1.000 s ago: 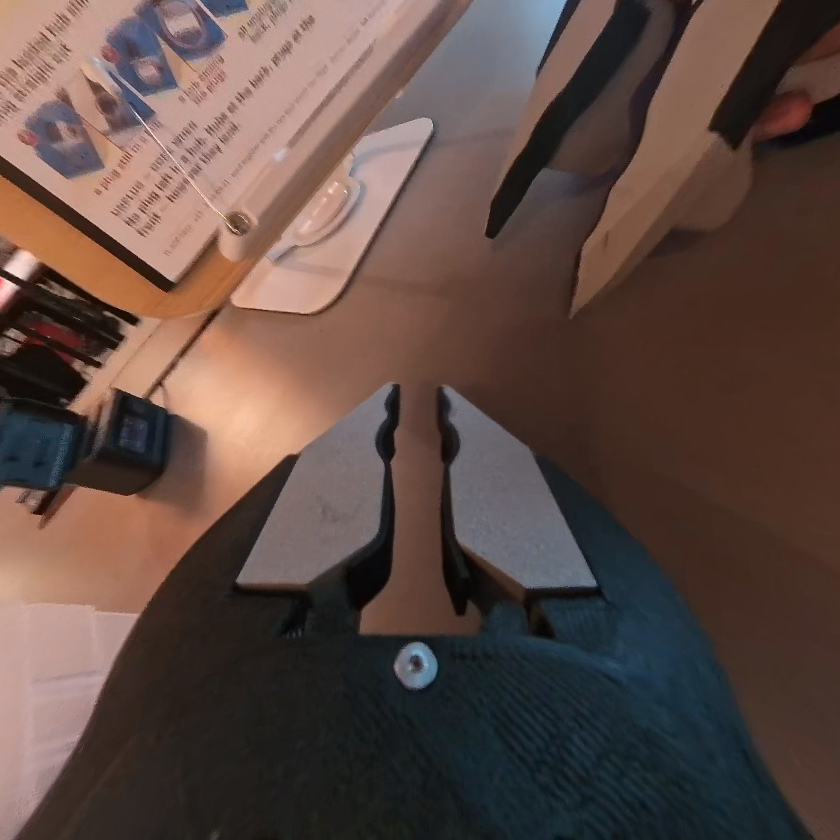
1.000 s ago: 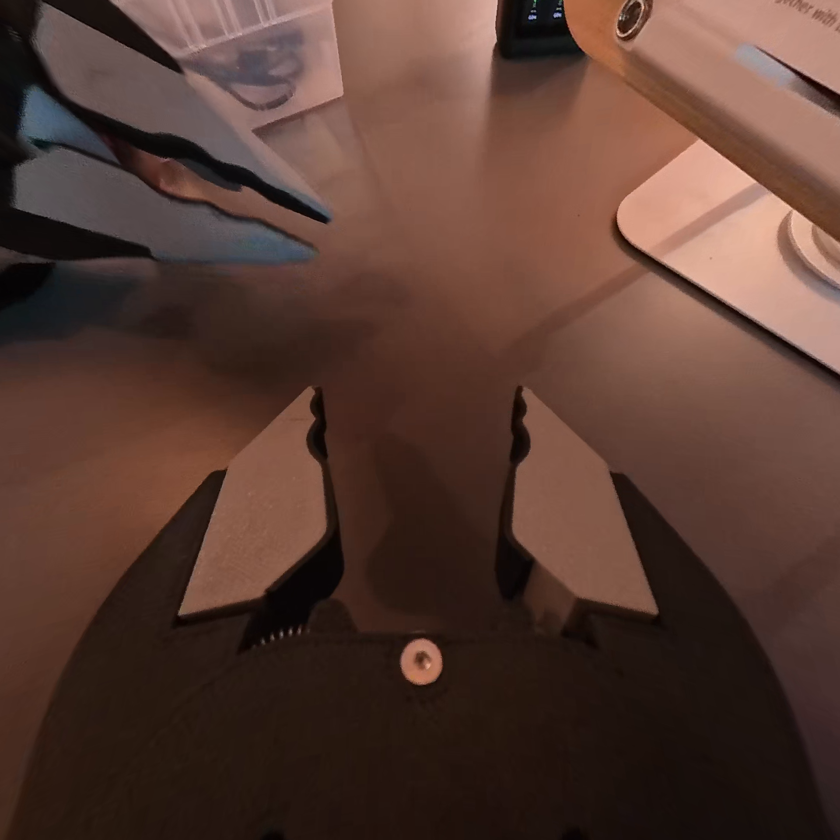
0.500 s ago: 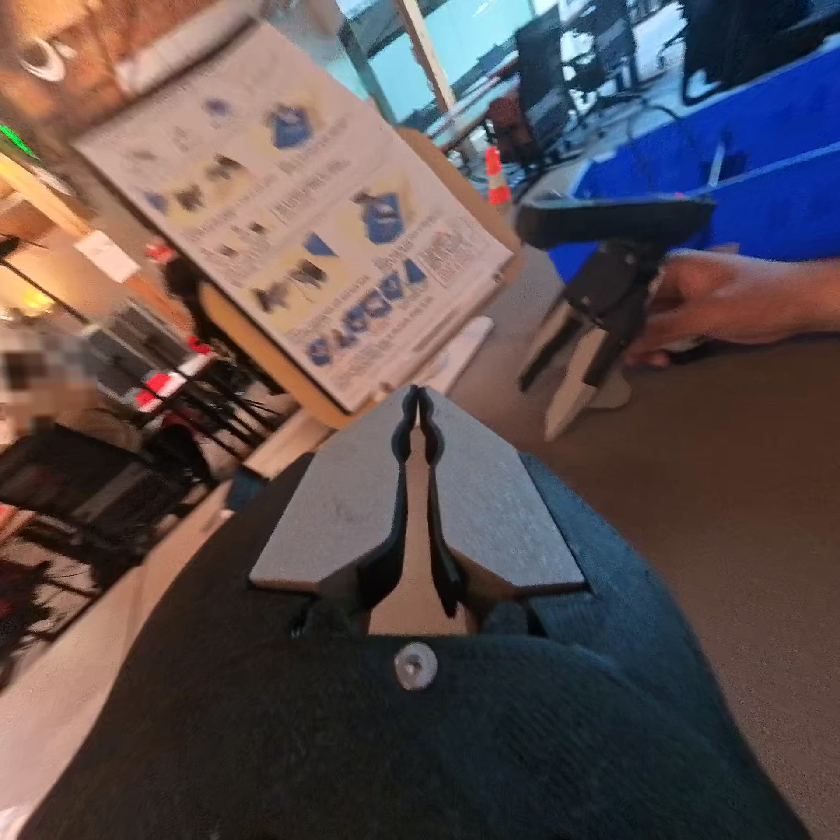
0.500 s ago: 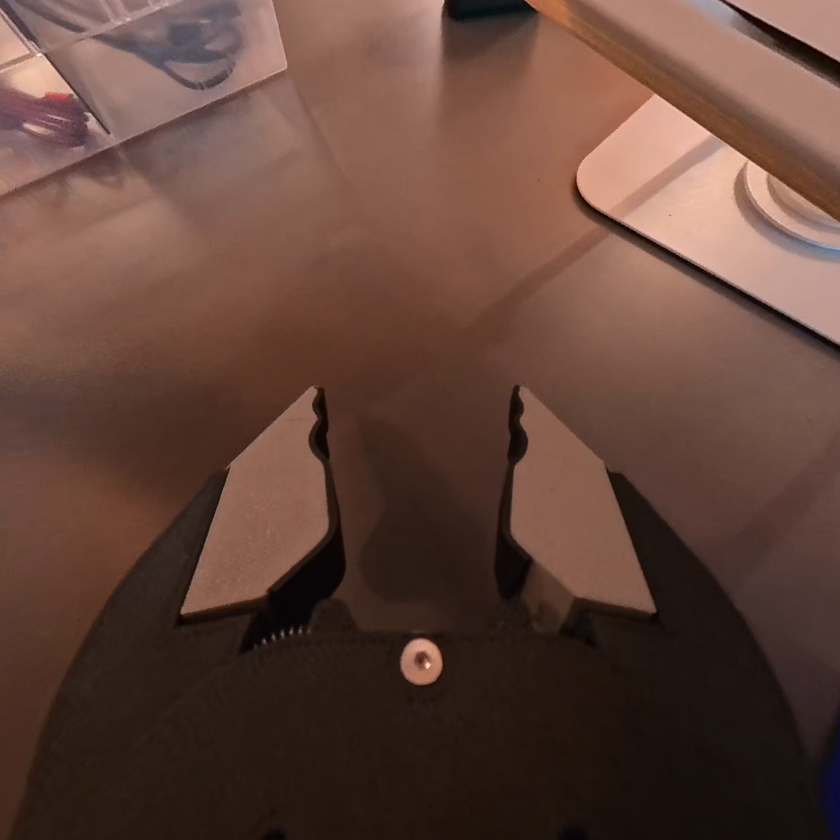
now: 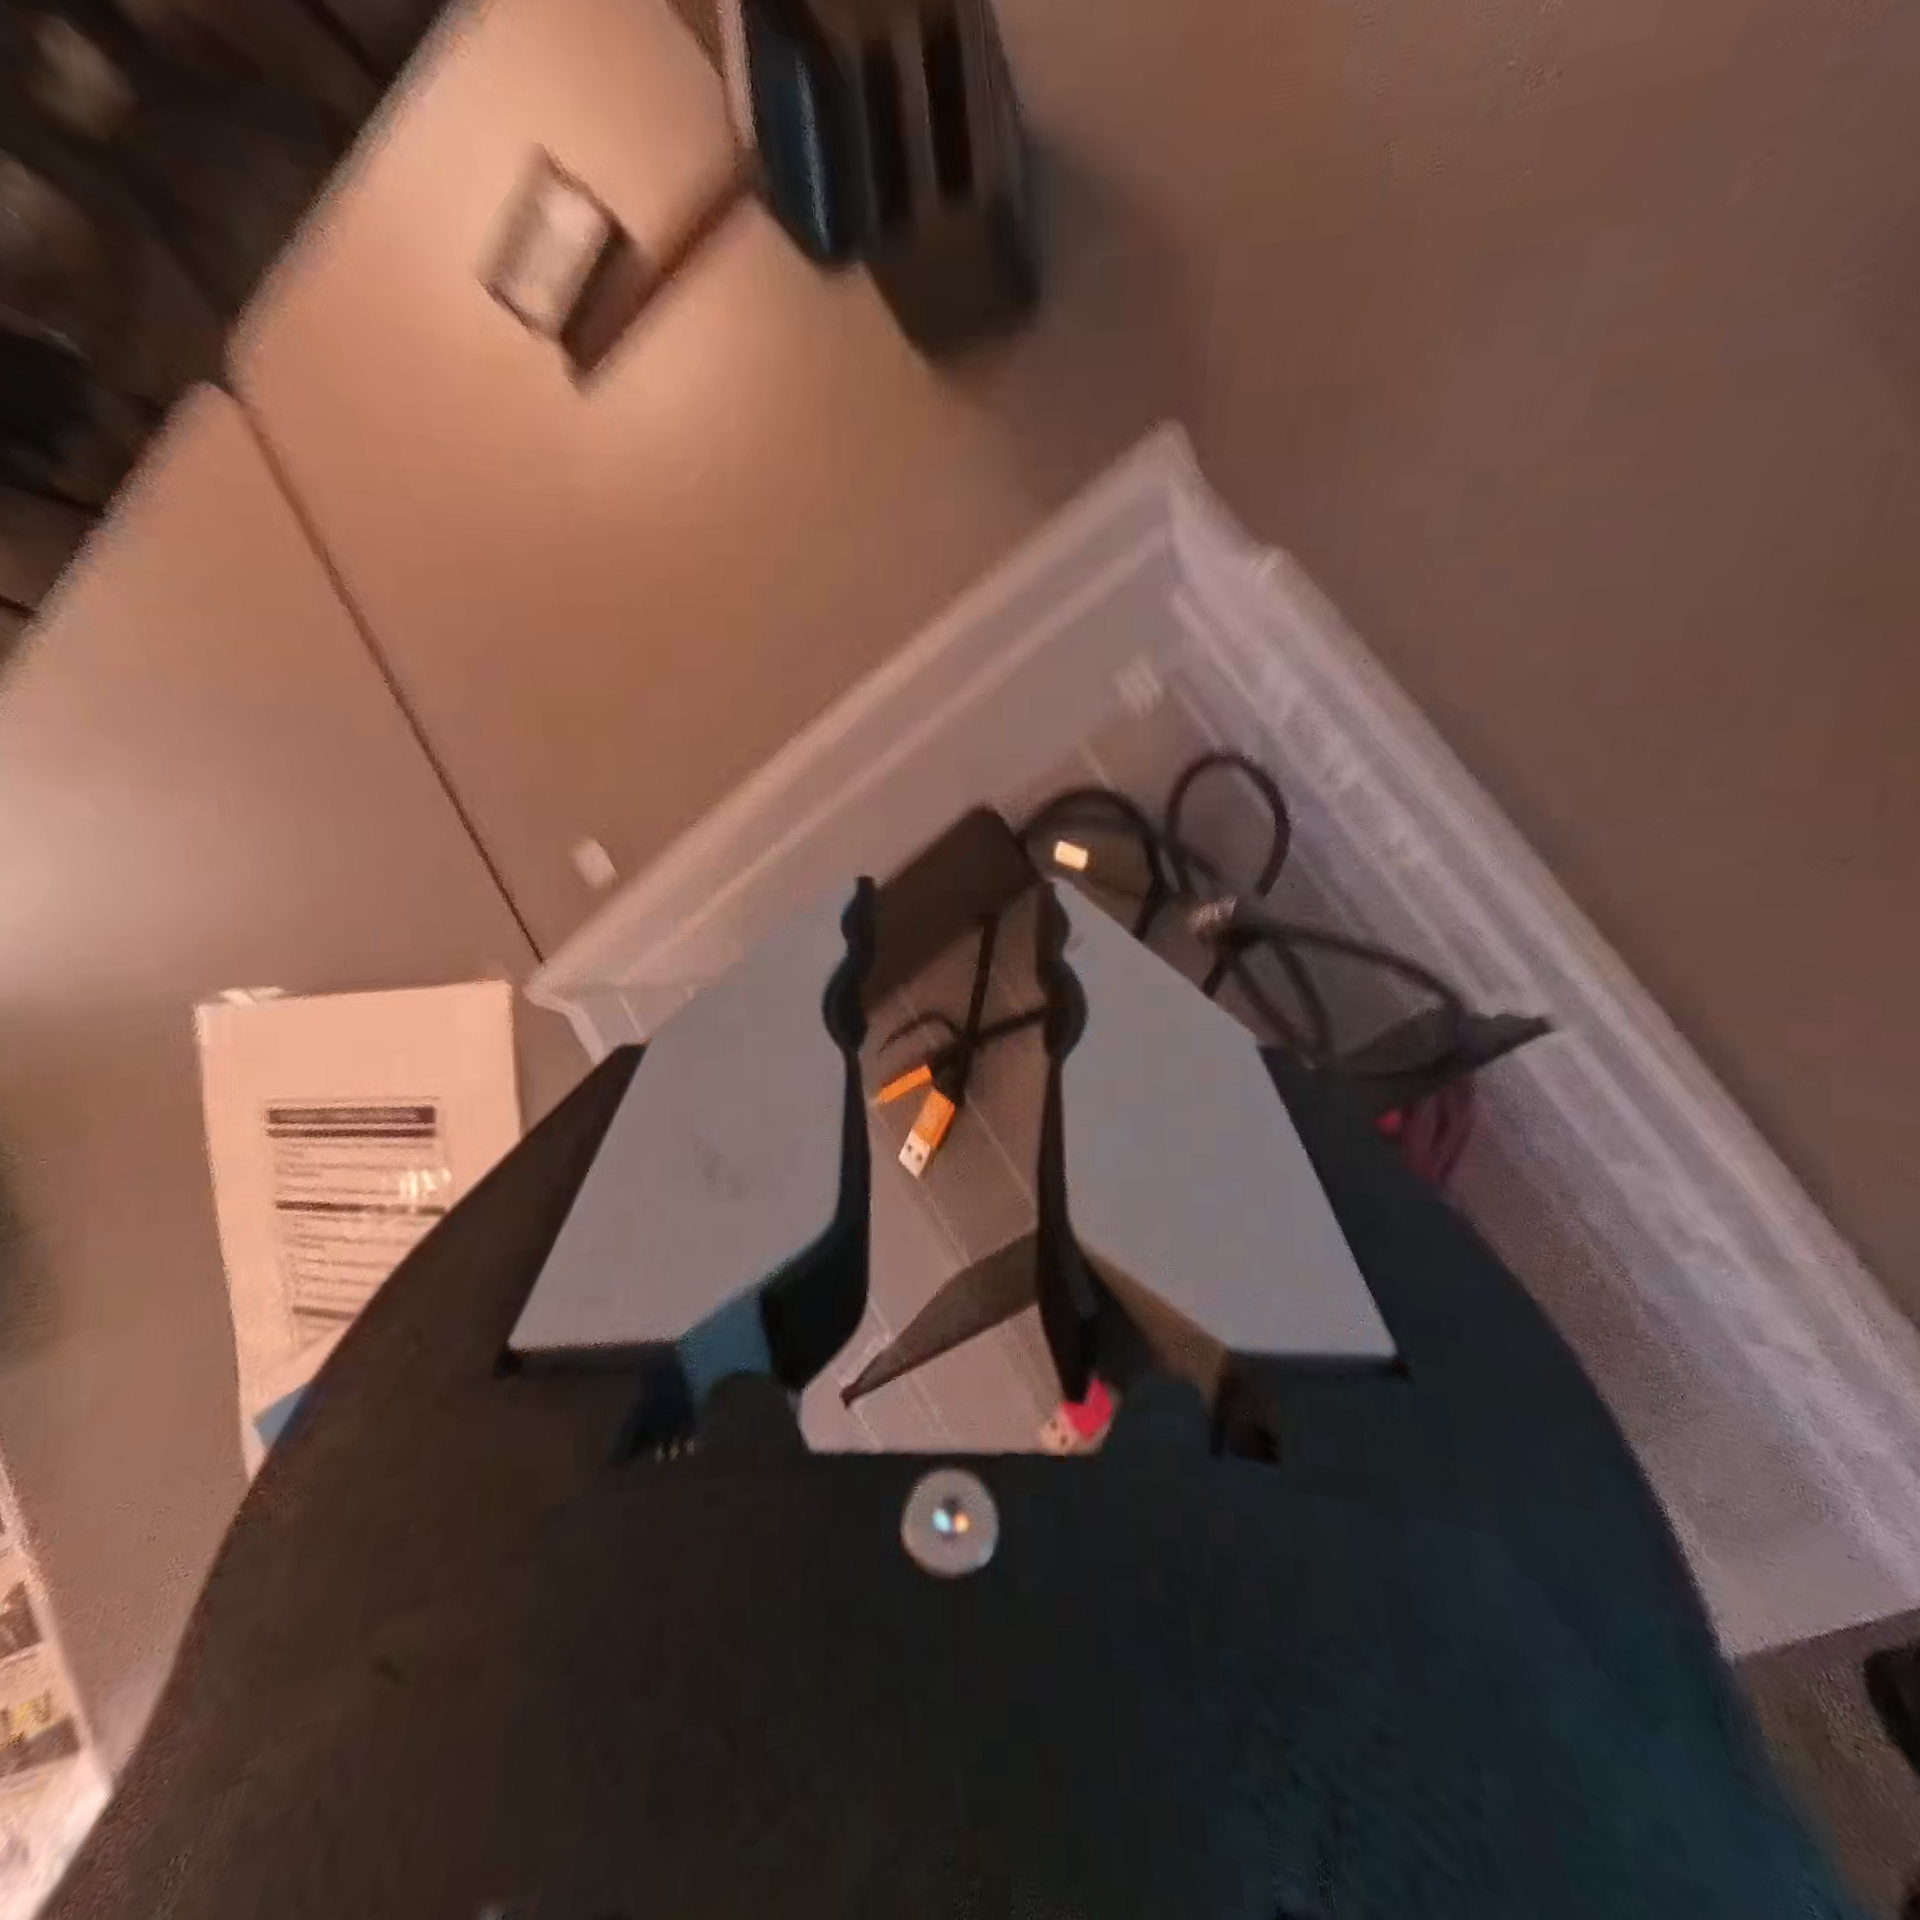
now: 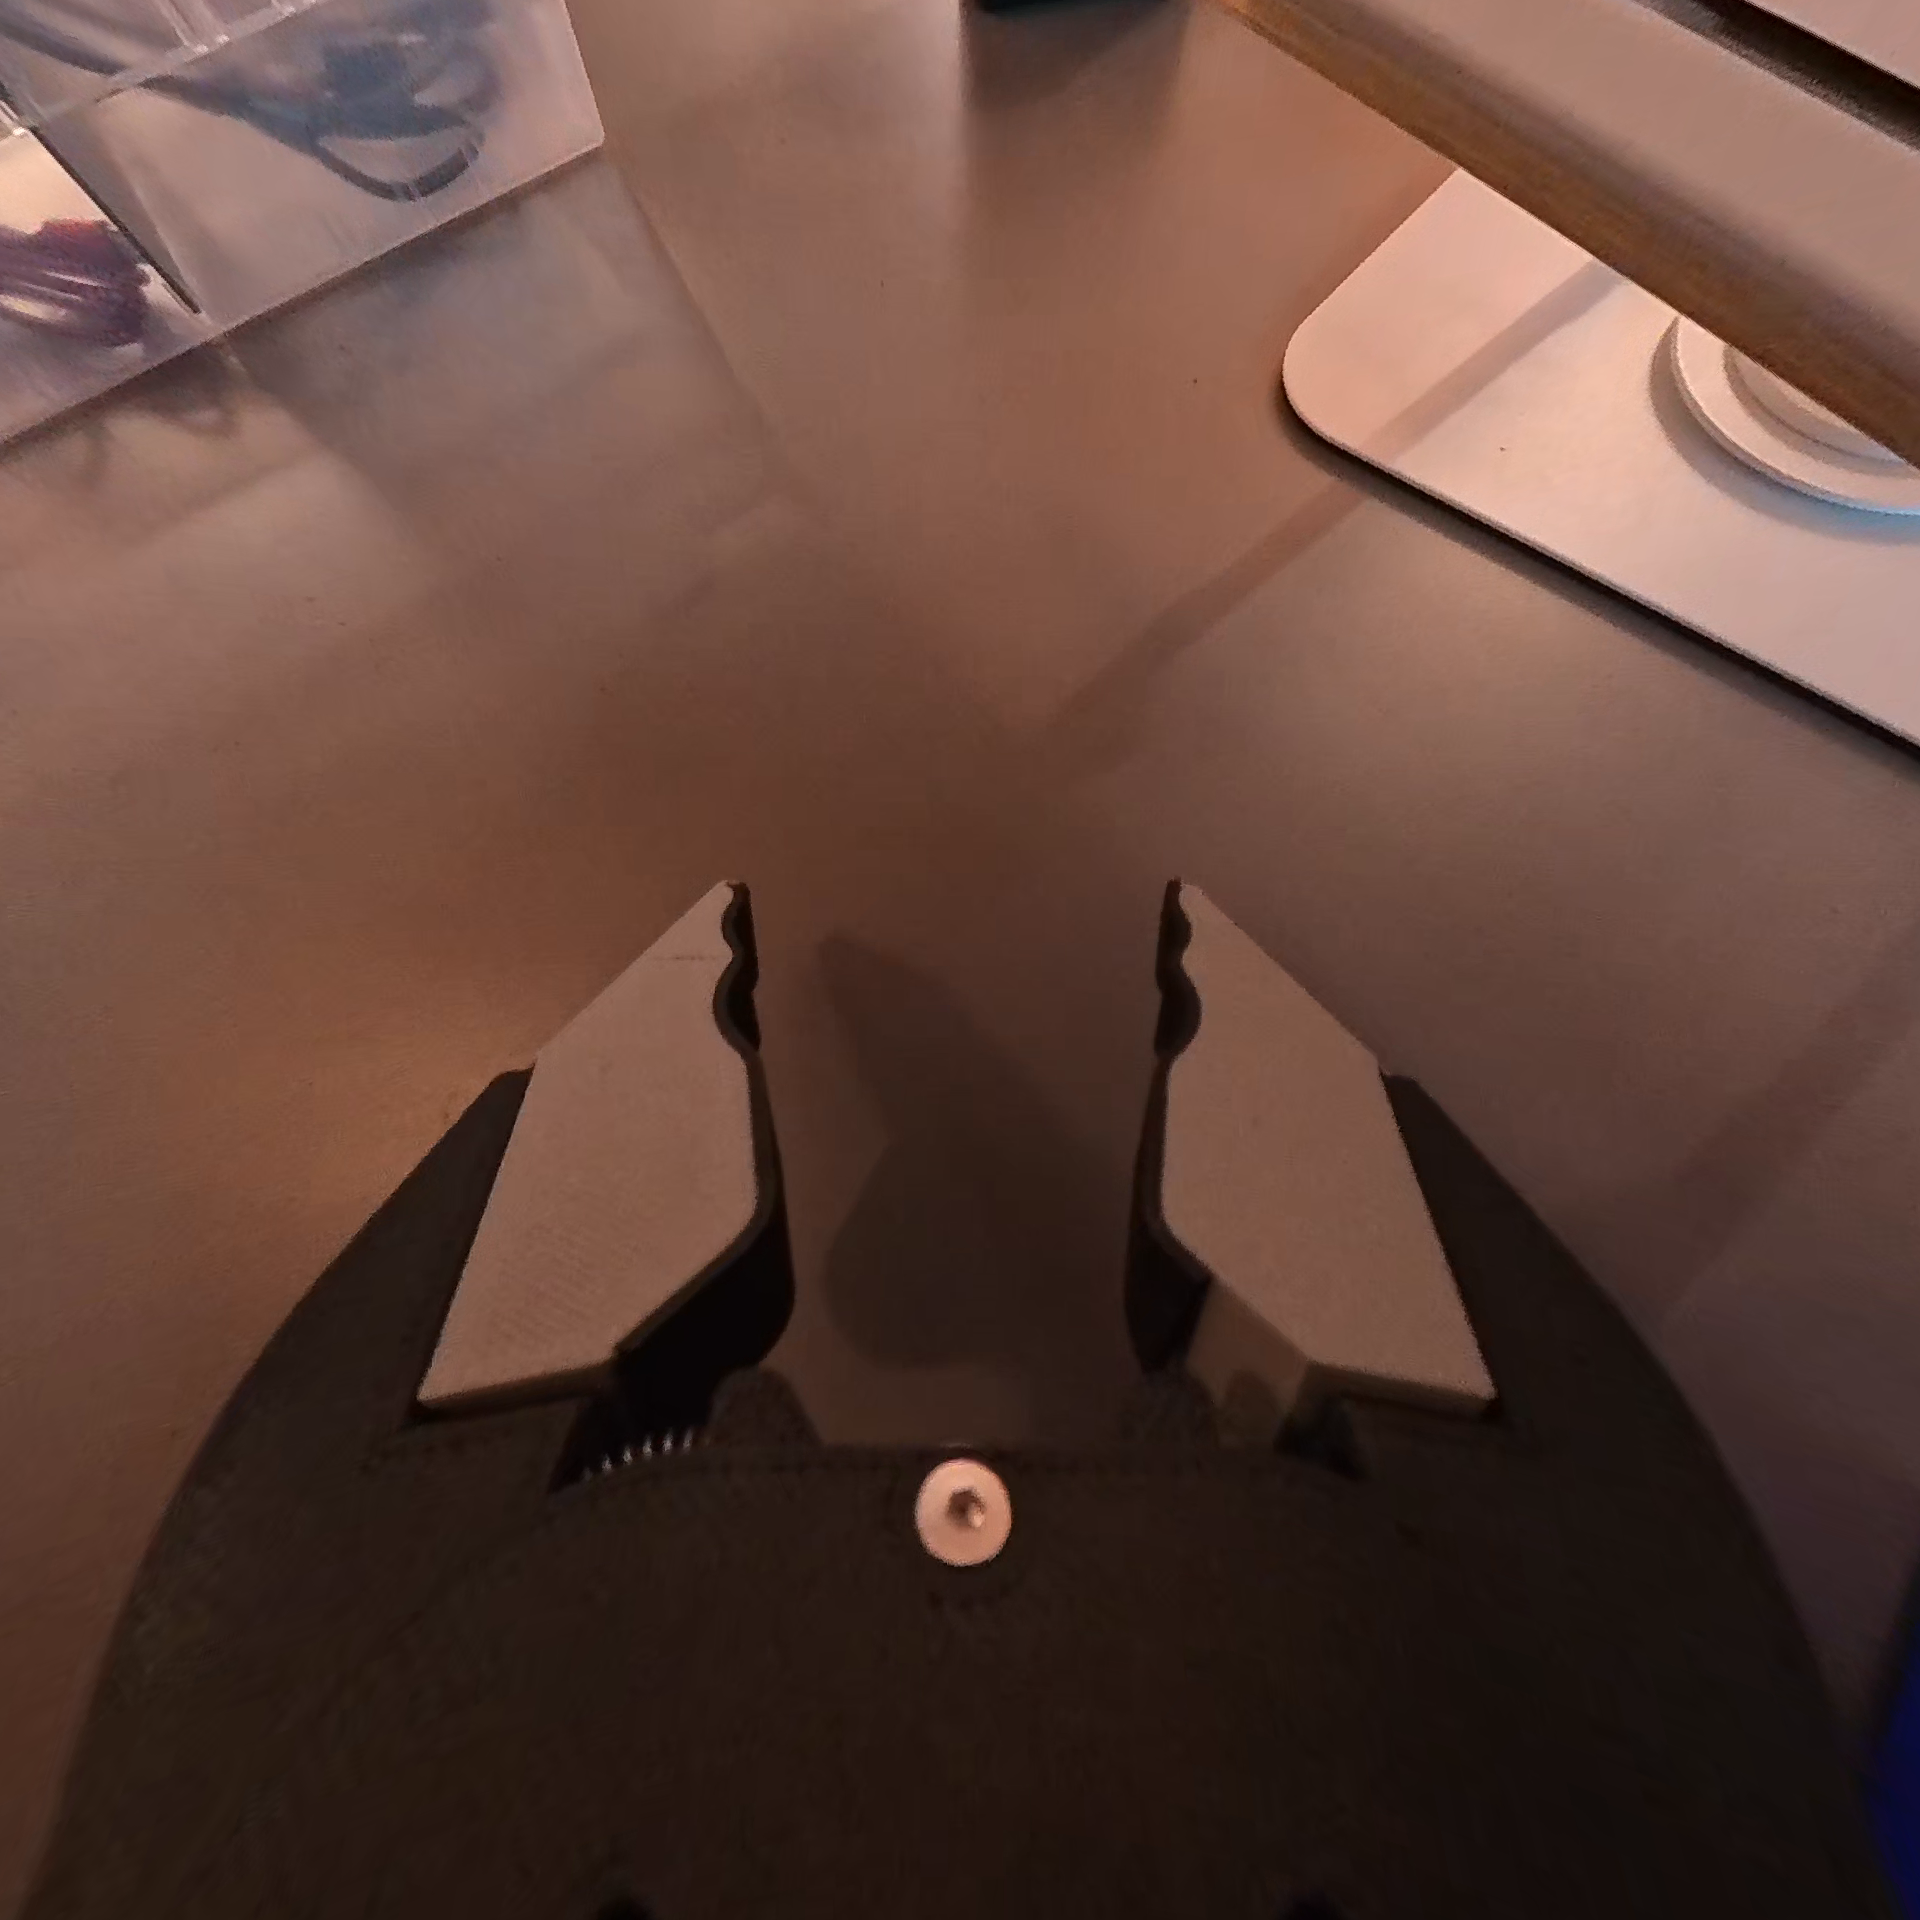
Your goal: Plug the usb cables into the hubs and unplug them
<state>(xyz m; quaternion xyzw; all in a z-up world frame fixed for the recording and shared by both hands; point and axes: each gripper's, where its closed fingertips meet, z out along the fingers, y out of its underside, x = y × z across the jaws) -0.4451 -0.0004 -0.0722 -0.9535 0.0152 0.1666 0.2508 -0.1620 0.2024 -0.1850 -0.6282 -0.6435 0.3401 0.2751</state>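
In the left wrist view a clear plastic box (image 5: 1164, 582) lies on the table with cables in its compartments. An orange USB plug (image 5: 920, 1127) on a black cable lies beside a dark flat block (image 5: 940, 914), possibly a hub. Coiled black cables (image 5: 1226, 831) lie further right, with a purple cable (image 5: 1439, 1138) and a red plug (image 5: 1081, 1418) nearby. My left gripper (image 5: 954, 899) is open and empty above the orange plug. My right gripper (image 6: 958, 894) is open and empty above the bare table (image 6: 935, 644). The same box (image 6: 312, 177) shows at the top left of the right wrist view.
A printed paper sheet (image 5: 353, 1132) lies left of the box. A blurred black device (image 5: 883, 156) stands at the far edge. In the right wrist view a white stand base (image 6: 1538, 488) carries a wooden board (image 6: 1507, 135) on the right. Left tips to right tips: about 35 cm. Between my left fingertips and the orange USB plug (image 5: 920, 1127) there is roughly 15 cm.
My left gripper has swung from facing the sign board and the other gripper down over the clear box, and its jaws have opened. My right gripper has stayed open and nearly still.
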